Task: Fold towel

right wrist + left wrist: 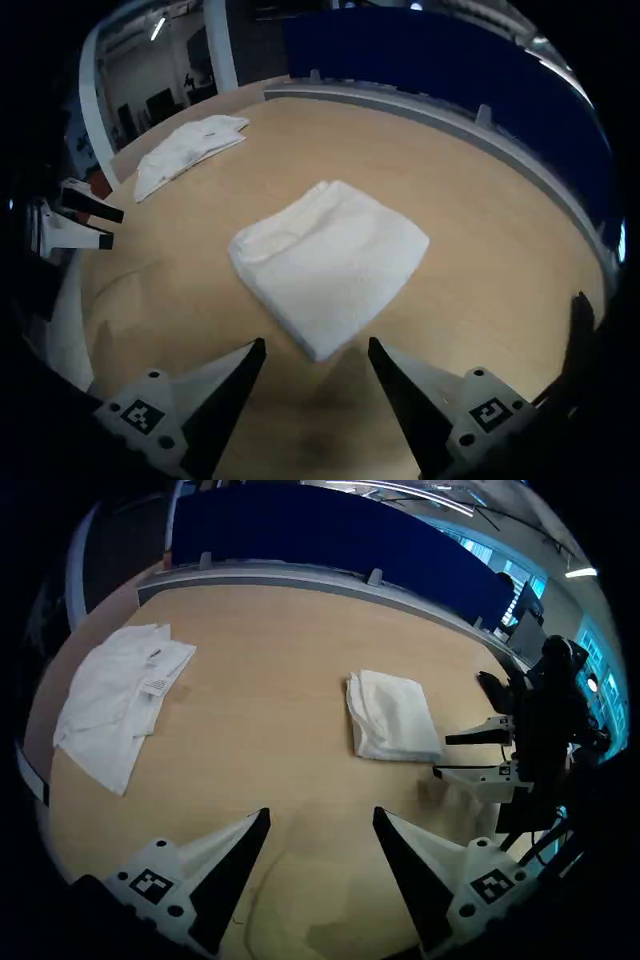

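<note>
**Second towel unfolded, left claw nearer**

Left claw point(320, 812) and right claw point(315, 342) are both released and empty. The folded towel point(328, 260) lies mid-tabletop point(480, 240), directly ahead of the right claw. The unfolded towel point(120, 696) lies along the tabletop's left edge, long axis parallel to it, ahead-left of the left claw.

Dim bluish light, fisheye-warped edges
</note>
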Motion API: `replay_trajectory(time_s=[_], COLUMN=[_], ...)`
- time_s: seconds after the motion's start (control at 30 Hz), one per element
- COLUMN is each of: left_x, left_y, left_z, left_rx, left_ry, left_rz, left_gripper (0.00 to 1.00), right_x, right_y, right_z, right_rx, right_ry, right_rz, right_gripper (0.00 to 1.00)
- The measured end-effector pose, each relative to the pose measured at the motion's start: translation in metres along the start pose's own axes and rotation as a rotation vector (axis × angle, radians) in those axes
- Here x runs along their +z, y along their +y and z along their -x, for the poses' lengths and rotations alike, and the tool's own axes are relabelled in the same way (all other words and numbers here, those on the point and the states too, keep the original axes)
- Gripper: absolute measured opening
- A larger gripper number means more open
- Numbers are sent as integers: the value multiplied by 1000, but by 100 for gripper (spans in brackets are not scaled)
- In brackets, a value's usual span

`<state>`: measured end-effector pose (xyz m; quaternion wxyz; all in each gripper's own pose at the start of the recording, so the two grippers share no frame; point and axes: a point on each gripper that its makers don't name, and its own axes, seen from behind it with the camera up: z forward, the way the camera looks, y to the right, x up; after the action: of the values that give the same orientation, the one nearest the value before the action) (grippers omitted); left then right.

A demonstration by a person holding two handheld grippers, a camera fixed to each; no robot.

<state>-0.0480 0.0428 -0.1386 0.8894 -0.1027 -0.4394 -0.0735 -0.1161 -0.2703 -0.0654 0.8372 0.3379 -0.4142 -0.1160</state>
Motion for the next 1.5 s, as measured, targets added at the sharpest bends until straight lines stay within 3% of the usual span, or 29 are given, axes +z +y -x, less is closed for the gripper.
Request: replay_trajectory(time_s=[0.63,0.83,1.1,1.5], left_x=[1,2,3,3], left_y=[-2,-2,-3,-5], left_z=[2,2,2,2], left_rx=[-4,-3,-1,-1], left_ry=[0,0,0,-1], left_rz=[-4,-4,-5,-7], left_gripper=[96,96,95,95], right_x=[8,8,7,7], right_y=[3,5,6,7], right_z=[5,5,7,2], right_rx=[4,8,22,24], right_ry=[-24,-25,-31,-22], right_rz=[20,24,26,24], right_gripper=[57,28,15,7])
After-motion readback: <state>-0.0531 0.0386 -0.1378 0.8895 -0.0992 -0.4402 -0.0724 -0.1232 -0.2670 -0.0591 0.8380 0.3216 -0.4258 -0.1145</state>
